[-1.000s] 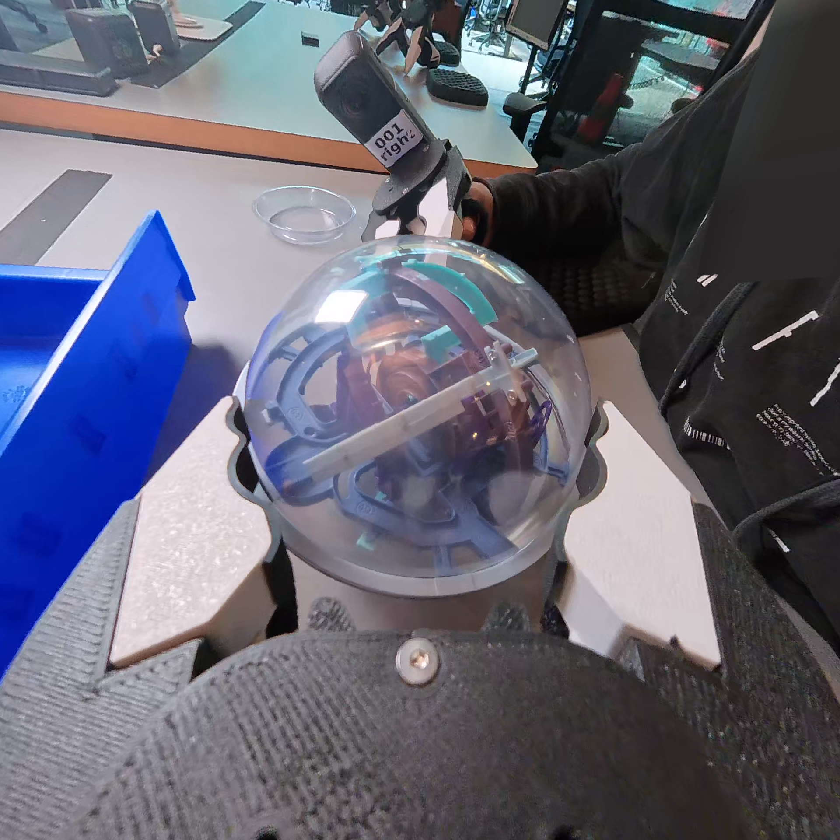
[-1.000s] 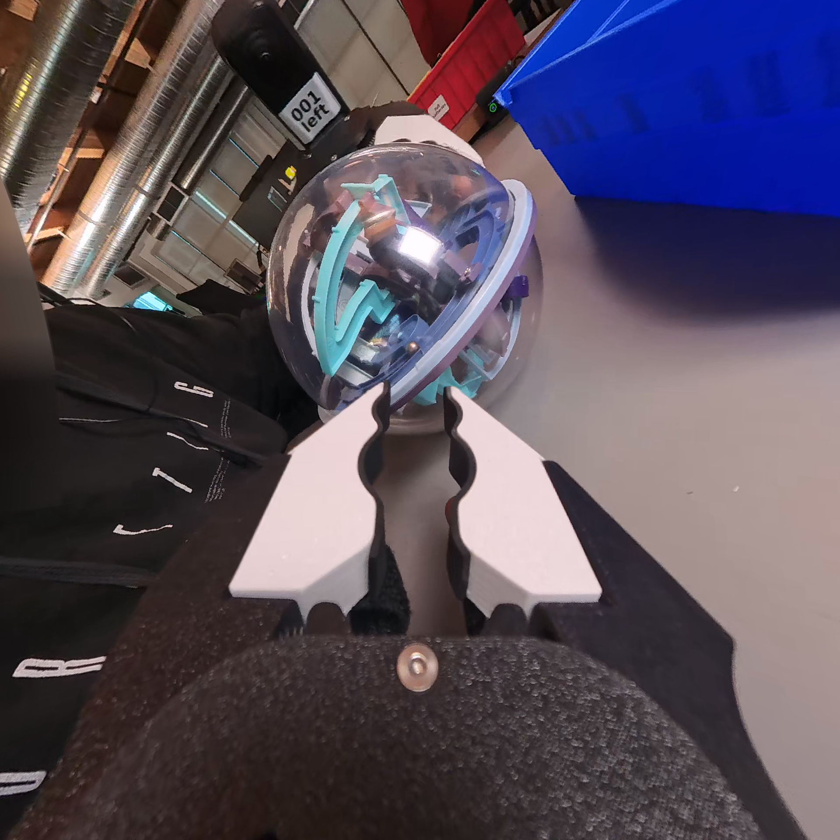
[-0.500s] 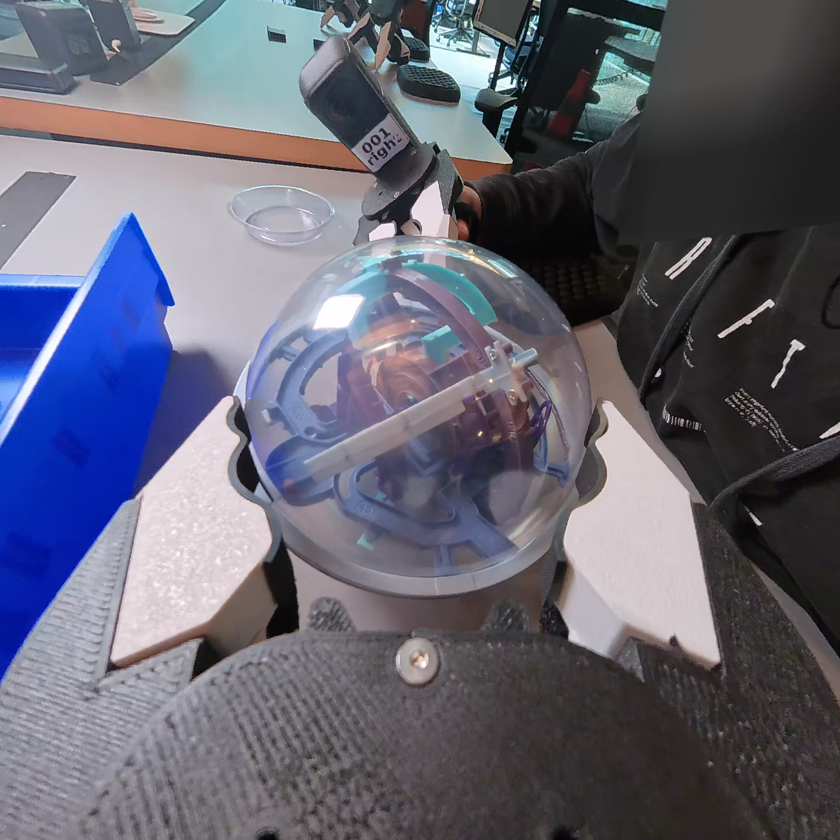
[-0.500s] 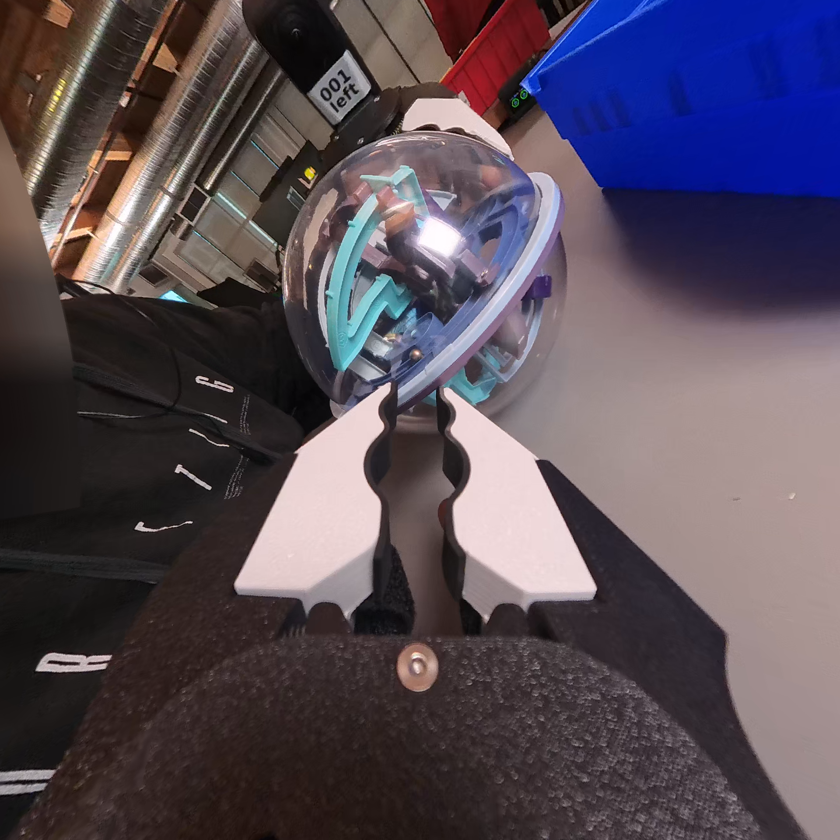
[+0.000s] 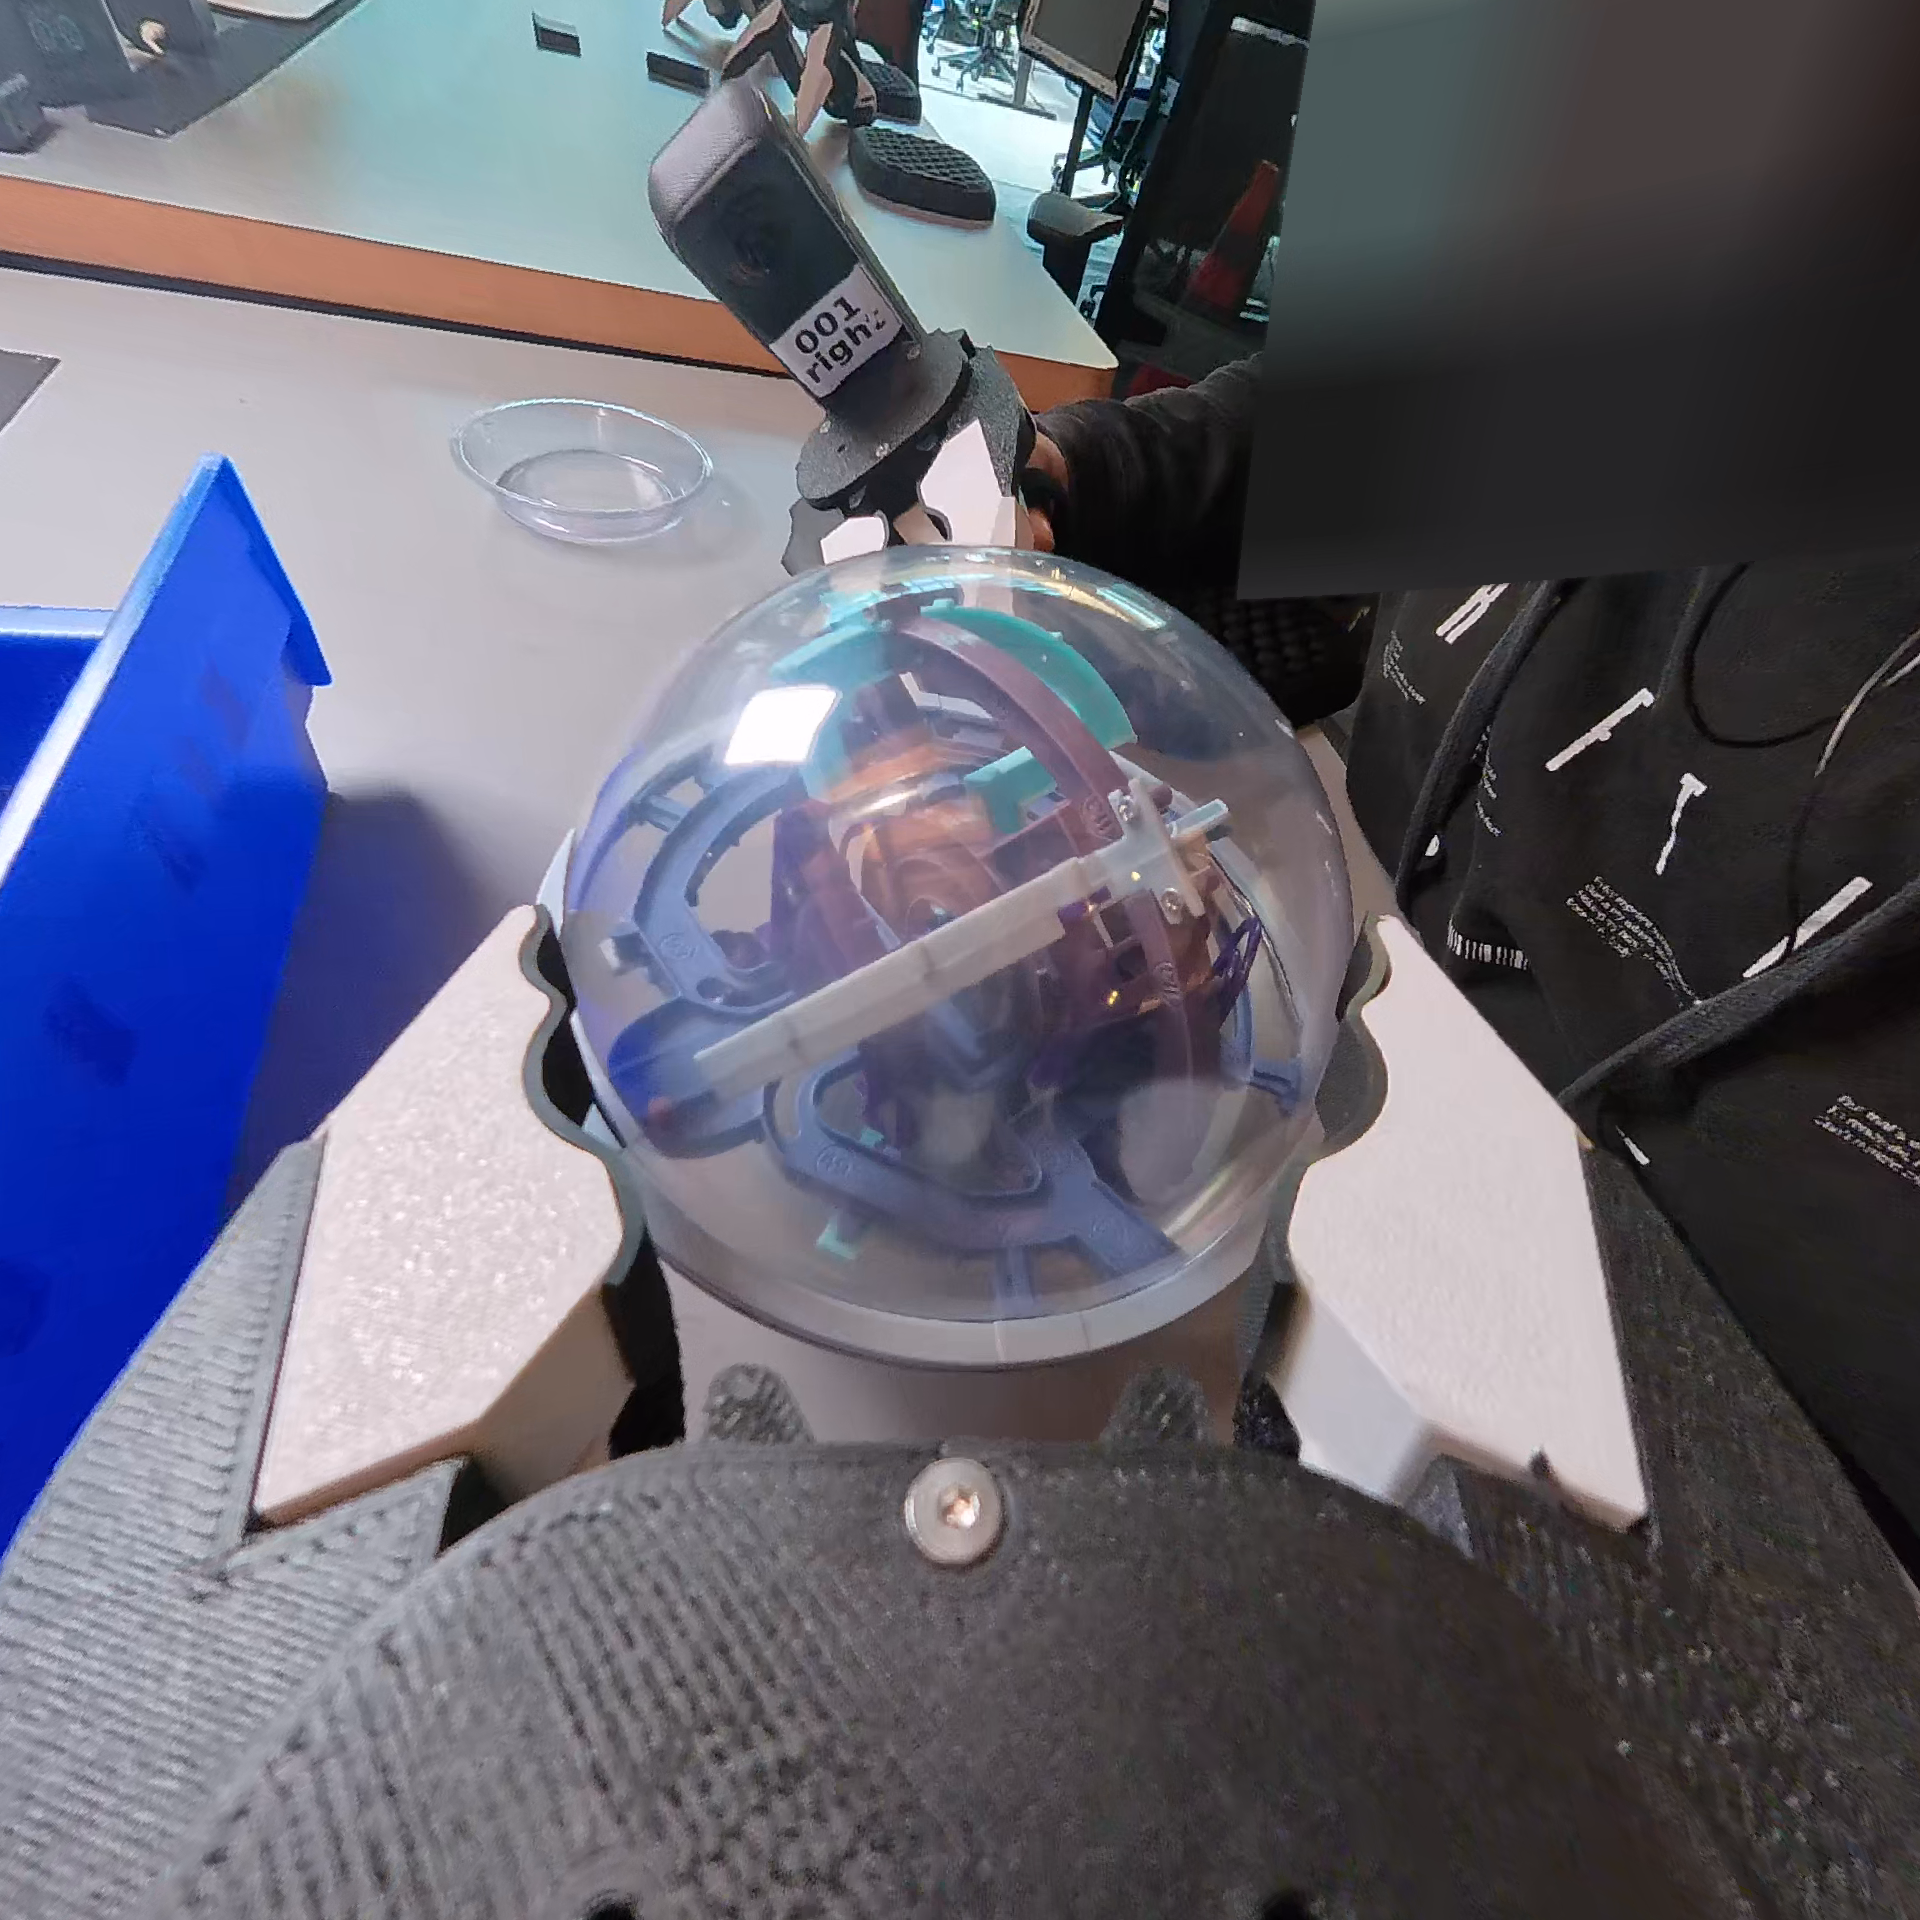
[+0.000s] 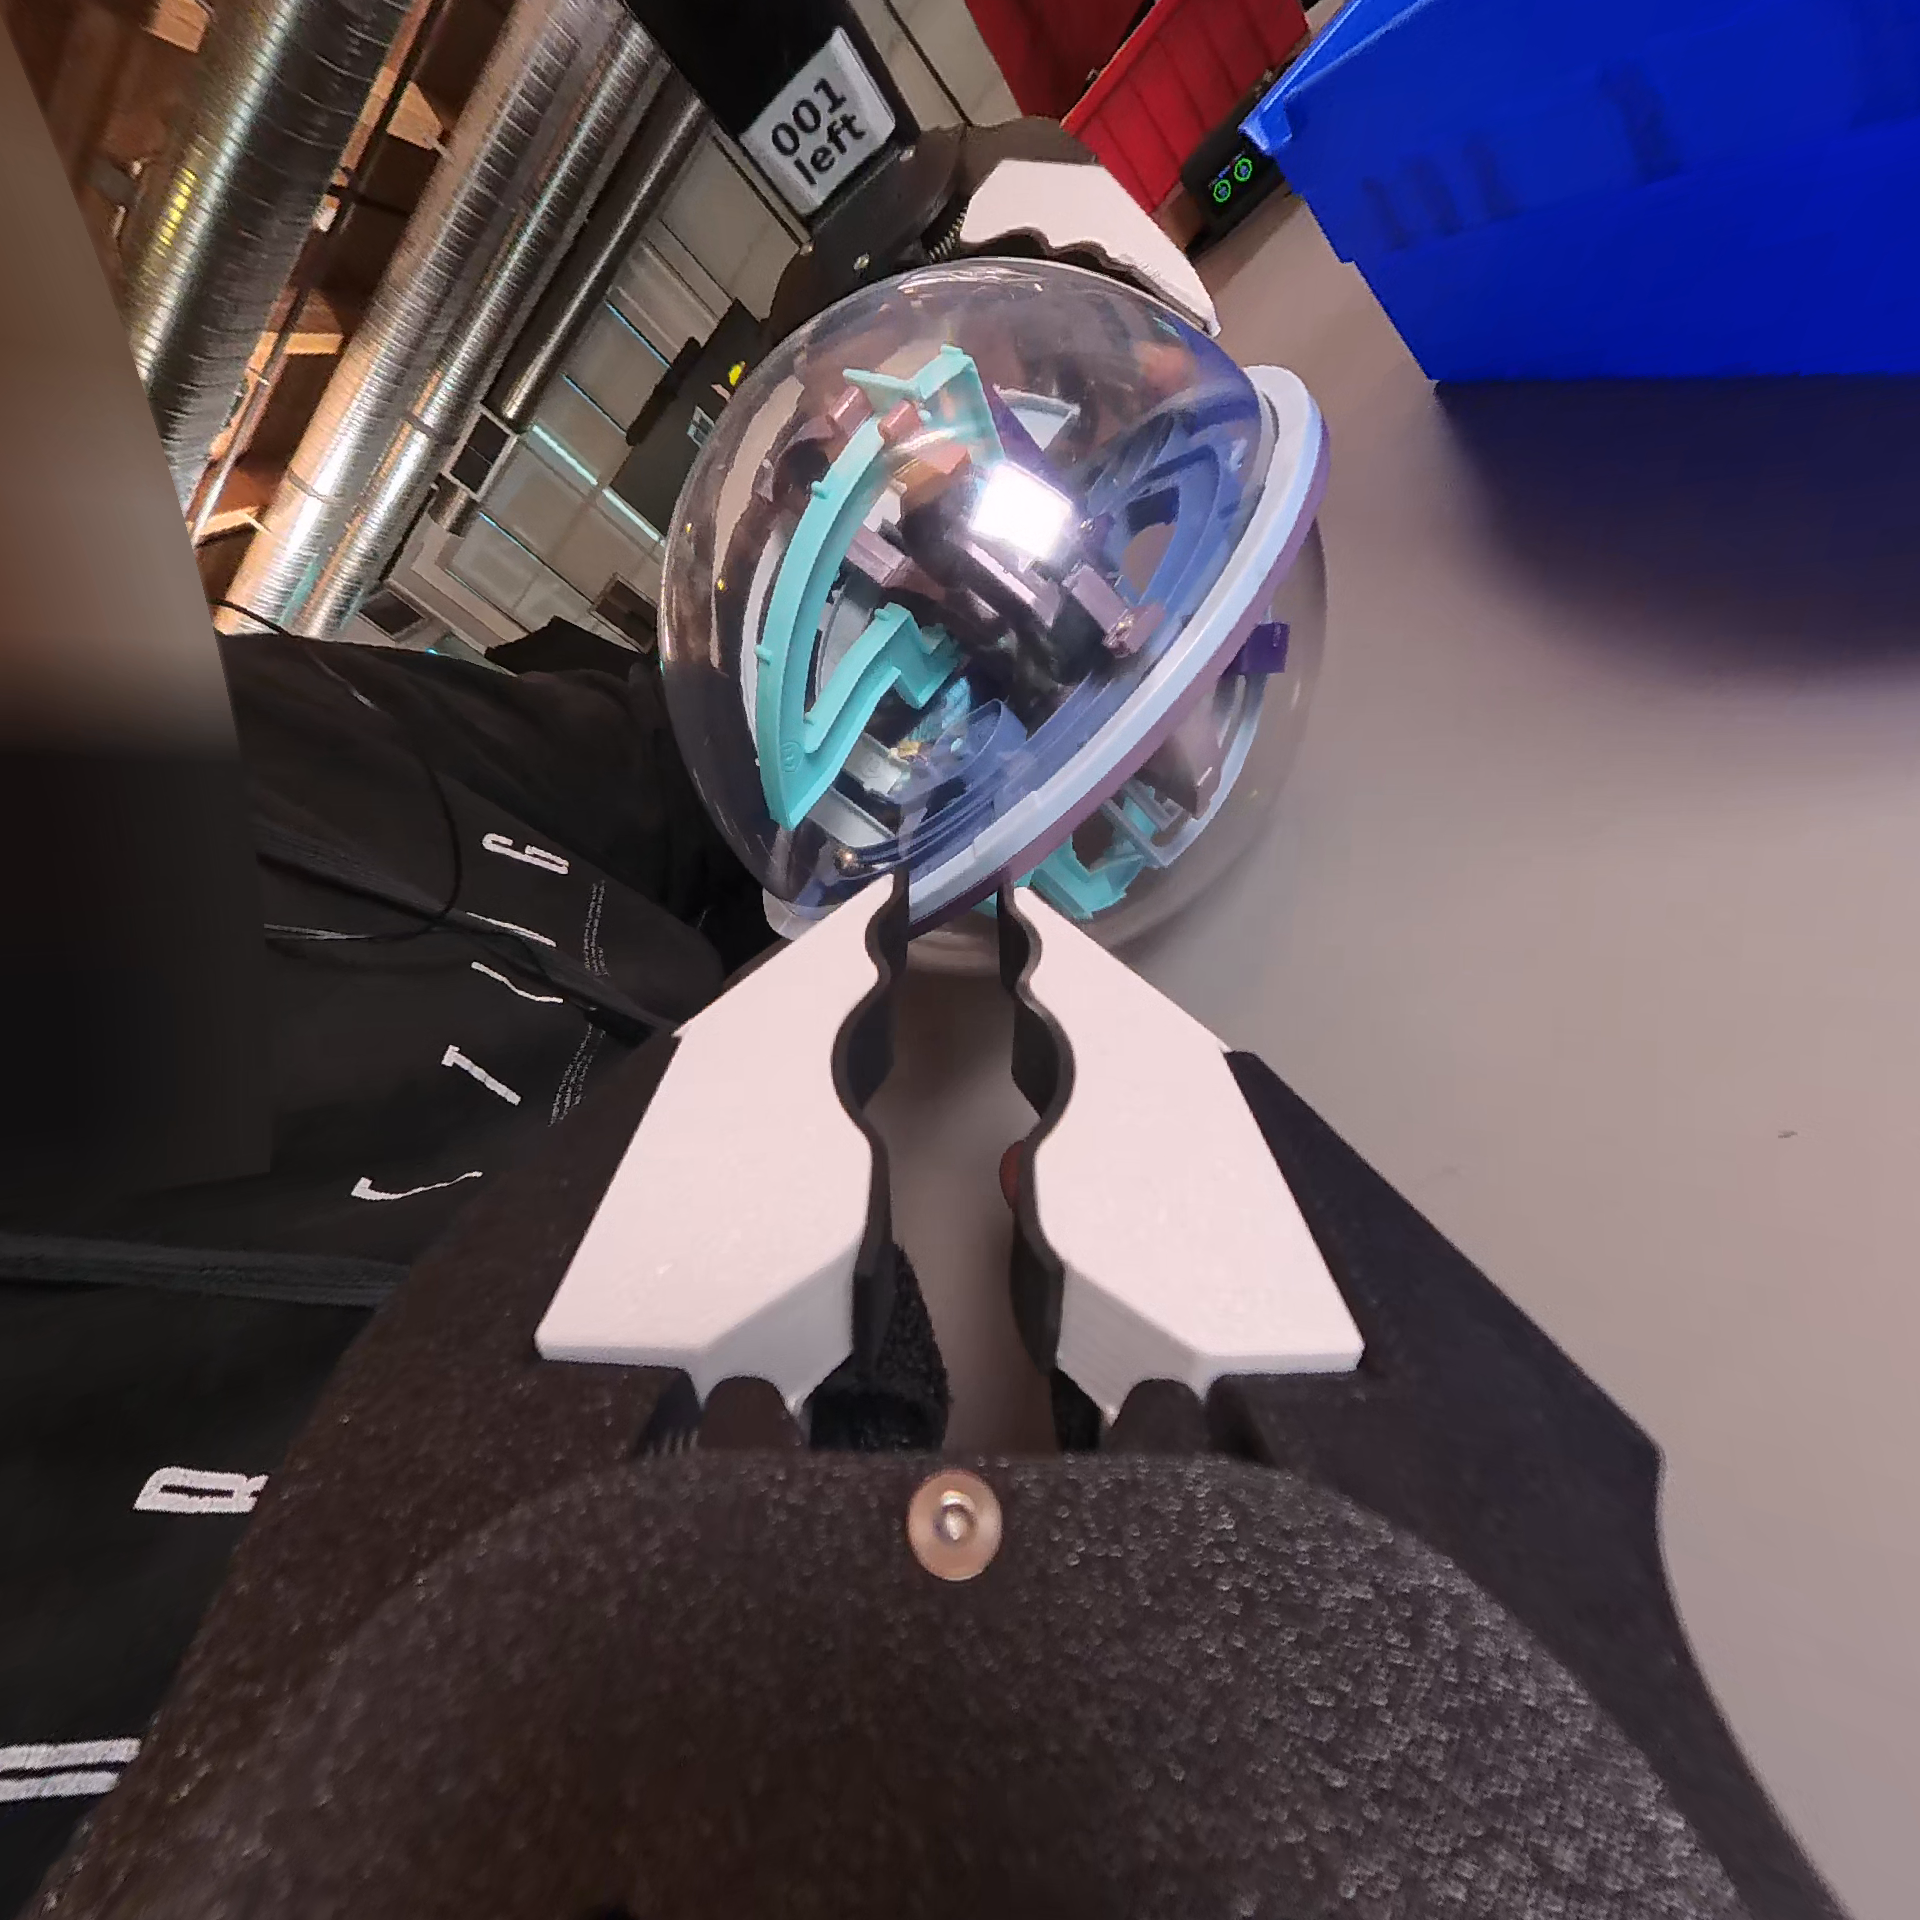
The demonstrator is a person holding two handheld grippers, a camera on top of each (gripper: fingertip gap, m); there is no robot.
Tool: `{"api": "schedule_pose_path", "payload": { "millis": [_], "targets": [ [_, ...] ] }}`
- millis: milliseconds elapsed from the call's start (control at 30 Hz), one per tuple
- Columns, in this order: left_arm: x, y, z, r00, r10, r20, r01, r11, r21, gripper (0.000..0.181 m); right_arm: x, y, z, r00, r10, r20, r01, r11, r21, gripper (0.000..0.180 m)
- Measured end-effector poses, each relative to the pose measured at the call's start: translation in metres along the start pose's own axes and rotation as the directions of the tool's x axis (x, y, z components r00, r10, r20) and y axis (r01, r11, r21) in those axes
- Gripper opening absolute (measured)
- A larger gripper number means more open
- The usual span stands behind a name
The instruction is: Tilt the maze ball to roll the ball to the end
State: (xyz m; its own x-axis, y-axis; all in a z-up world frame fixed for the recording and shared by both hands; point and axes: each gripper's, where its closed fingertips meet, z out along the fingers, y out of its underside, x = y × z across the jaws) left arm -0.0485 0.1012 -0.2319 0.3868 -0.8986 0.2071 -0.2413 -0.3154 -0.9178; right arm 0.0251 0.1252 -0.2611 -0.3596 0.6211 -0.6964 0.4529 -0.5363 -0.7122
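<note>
The maze ball (image 5: 956,956) is a clear sphere with blue, teal, purple and white tracks inside, held up over the grey table. My left gripper (image 5: 956,997) is spread wide and shut on its two sides. My right gripper (image 6: 951,899) is shut on the pale rim (image 6: 1122,769) around the sphere's middle, on the side opposite the left gripper. The maze ball (image 6: 987,644) is tilted, with its rim running diagonally. A small steel ball (image 6: 850,858) sits low inside the sphere, just above my right gripper's left fingertip. The right gripper (image 5: 914,520) shows behind the sphere, and the left gripper (image 6: 1049,208) shows beyond it.
A blue bin (image 5: 156,831) stands close on the left of the left wrist view; it also shows in the right wrist view (image 6: 1610,208). A clear dish (image 5: 582,483) lies on the table beyond. A person in black clothing (image 5: 1662,935) is at the right. A red bin (image 6: 1132,73) is farther off.
Both grippers have swung with the maze ball, and the background has shifted. The small steel ball has rolled down and left inside, nearer my right gripper's left fingertip. Both grips are unchanged.
</note>
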Motion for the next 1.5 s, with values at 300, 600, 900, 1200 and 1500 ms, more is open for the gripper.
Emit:
{"api": "schedule_pose_path", "payload": {
  "millis": [300,600,900,1200,1500],
  "targets": [
    [0.002,-0.001,0.000,0.999,-0.015,-0.031,0.015,1.000,-0.014,0.143,-0.001,0.007,0.003,1.000,0.012,0.011,-0.011,1.000,-0.029,0.014],
    [0.003,-0.001,-0.001,0.996,-0.057,-0.066,0.058,0.998,0.010,0.143,-0.004,0.011,0.006,0.999,0.013,0.029,-0.011,0.999,-0.047,0.014],
    [0.001,-0.001,-0.004,0.988,-0.110,-0.108,0.117,0.991,0.064,0.143,-0.008,0.011,0.007,0.999,-0.025,0.039,0.026,0.999,-0.044,0.017],
    [-0.004,0.003,-0.006,0.967,-0.185,-0.173,0.203,0.975,0.095,0.143,0.019,-0.007,-0.010,0.801,-0.533,-0.274,0.525,0.844,-0.106,0.028],
    [-0.003,0.005,-0.001,0.912,-0.283,-0.298,0.319,0.945,0.078,0.142,0.014,-0.018,-0.010,0.455,-0.828,-0.328,0.820,0.533,-0.208,0.037]
  ]
}}
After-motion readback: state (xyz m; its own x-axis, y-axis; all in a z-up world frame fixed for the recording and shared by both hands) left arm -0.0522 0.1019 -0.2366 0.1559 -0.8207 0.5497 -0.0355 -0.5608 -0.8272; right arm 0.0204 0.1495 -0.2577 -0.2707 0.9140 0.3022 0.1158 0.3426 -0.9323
